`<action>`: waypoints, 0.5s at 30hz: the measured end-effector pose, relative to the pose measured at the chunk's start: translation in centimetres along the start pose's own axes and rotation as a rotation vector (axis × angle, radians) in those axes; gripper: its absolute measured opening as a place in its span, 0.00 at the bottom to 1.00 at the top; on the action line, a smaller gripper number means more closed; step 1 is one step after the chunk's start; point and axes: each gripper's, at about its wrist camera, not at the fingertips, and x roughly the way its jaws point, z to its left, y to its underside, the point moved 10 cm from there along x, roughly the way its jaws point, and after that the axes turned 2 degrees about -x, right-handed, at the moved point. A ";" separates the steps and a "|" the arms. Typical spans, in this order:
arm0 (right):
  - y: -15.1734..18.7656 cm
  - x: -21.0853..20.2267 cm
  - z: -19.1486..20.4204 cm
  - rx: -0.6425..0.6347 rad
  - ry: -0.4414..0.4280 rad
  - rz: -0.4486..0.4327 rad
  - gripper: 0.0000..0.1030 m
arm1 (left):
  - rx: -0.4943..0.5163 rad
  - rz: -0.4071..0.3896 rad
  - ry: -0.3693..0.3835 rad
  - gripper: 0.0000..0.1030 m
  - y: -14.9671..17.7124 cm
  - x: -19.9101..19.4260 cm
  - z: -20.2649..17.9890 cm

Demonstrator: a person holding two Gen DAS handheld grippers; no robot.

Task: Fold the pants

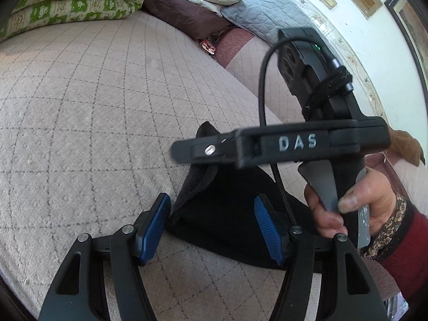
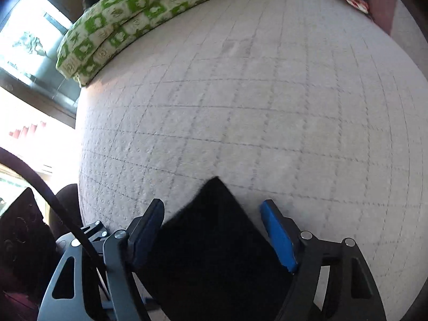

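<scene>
I see the black pants (image 2: 214, 243) bunched at the near edge of the quilted bed cover (image 2: 254, 101), with broad bare cover running beyond to the green patterned pillows (image 2: 128, 16). My left gripper (image 1: 212, 230) hangs spread wide over the pants' edge, gripping nothing. My right gripper (image 2: 214, 236) is also wide, straddling the cloth; the right hand (image 1: 358, 203) grips its handle upright.

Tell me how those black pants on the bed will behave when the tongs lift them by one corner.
The black pants will probably be floppy: their edge already curls and bunches on the quilted bed cover. They look like soft, fuzzy fabric, so the ribbed blue pads should grip rather than slip. Lifted by one corner, the rest will likely sag and drag.
</scene>
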 end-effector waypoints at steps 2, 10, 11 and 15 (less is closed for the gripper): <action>-0.2 0.4 0.3 -0.022 0.038 0.006 0.59 | 0.007 -0.004 -0.005 0.62 0.0 -0.1 0.0; 0.2 -3.3 -1.1 0.133 -0.031 -0.071 0.15 | -0.009 0.107 0.013 0.10 0.4 1.3 -0.2; 0.2 -3.6 -1.0 0.139 -0.030 -0.081 0.15 | -0.015 0.114 0.018 0.10 0.3 1.2 -0.2; 1.1 -6.0 -0.8 0.151 -0.017 -0.130 0.15 | -0.025 0.113 0.039 0.10 -0.2 -0.1 -0.9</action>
